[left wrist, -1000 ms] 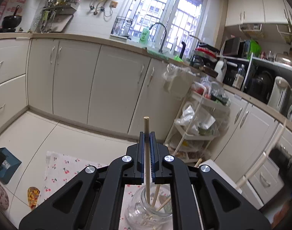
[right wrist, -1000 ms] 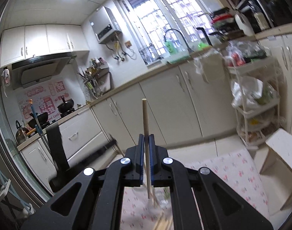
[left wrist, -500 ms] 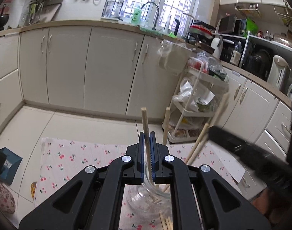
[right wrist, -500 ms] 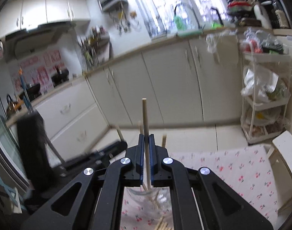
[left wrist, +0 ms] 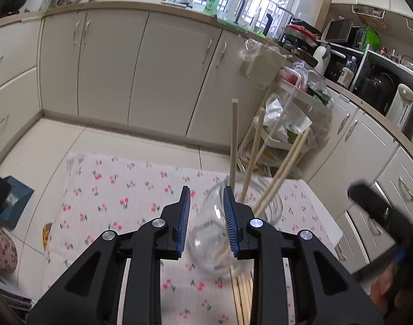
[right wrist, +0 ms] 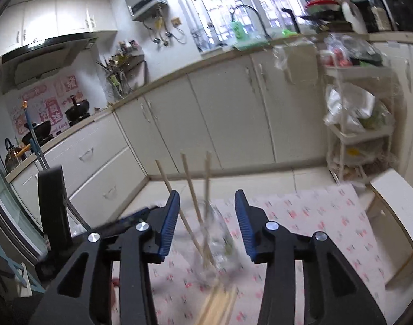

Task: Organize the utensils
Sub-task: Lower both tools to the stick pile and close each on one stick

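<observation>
Both grippers, left [left wrist: 206, 211] and right [right wrist: 206, 216], are opening empty above the fragile jar [left wrist: 233, 230]; light, stiff chopsticks [left wrist: 276, 173] suit mid-shaft pinches.

A clear glass jar [left wrist: 233, 233] stands on a white cloth [left wrist: 125, 189] printed with small red cherries and green leaves. Pale wooden chopsticks [left wrist: 256, 159] rise from the jar, and more of the same pale wood [left wrist: 243, 295] lie on the cloth just beside it. Each black claw, left [left wrist: 206, 216] and right [right wrist: 206, 222], has blue ribbed pads. Behind the jar run cream cabinet doors [left wrist: 109, 67] under a beige worktop [left wrist: 98, 6], where a green bottle [left wrist: 211, 0] stands. The floor tiles [left wrist: 44, 140] beyond the cloth are off-white.
</observation>
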`<state>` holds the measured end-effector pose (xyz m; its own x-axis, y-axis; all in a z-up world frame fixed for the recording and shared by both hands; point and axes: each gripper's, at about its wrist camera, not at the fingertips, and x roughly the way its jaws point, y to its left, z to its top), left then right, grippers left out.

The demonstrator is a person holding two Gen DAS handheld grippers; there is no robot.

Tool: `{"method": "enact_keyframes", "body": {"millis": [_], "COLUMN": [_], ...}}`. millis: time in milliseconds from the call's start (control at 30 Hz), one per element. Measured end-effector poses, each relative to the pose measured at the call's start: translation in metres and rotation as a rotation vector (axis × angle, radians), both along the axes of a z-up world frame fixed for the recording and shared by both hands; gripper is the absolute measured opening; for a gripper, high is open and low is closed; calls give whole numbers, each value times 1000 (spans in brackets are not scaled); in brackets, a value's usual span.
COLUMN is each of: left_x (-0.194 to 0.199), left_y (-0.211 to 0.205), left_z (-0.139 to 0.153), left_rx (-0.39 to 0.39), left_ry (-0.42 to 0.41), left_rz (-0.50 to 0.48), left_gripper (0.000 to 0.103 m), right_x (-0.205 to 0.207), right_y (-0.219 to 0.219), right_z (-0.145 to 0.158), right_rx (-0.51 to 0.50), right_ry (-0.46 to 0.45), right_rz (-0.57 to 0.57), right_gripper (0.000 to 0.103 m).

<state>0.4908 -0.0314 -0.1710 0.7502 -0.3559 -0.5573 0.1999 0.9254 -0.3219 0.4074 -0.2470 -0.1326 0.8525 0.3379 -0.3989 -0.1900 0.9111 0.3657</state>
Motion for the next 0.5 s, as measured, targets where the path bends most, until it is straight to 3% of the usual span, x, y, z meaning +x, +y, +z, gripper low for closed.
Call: {"method": "enact_keyframes", "body": {"millis": [100,267,367,500], "left_x": [-12,-31,-46,-59], "left_y": [4,9,9,-2], "left_z": [-1,-14,-27,-44], "left_rx": [1,-46,-62,-6], "left_ry": [9,74,122,173], "left_rz": [6,-13,-32,-61], "left_gripper": [24,36,39,42], "right_x": [-16,-35,-38,-35], "right_y": [-6,1,15,35], "right_z": [-29,-77,-90,-102], "right_rx": [-9,-60,-122,-206], "right_ry": [115,271,298,324], "right_rz": [-8,12,29,54], "right_gripper": [43,43,41,35]}}
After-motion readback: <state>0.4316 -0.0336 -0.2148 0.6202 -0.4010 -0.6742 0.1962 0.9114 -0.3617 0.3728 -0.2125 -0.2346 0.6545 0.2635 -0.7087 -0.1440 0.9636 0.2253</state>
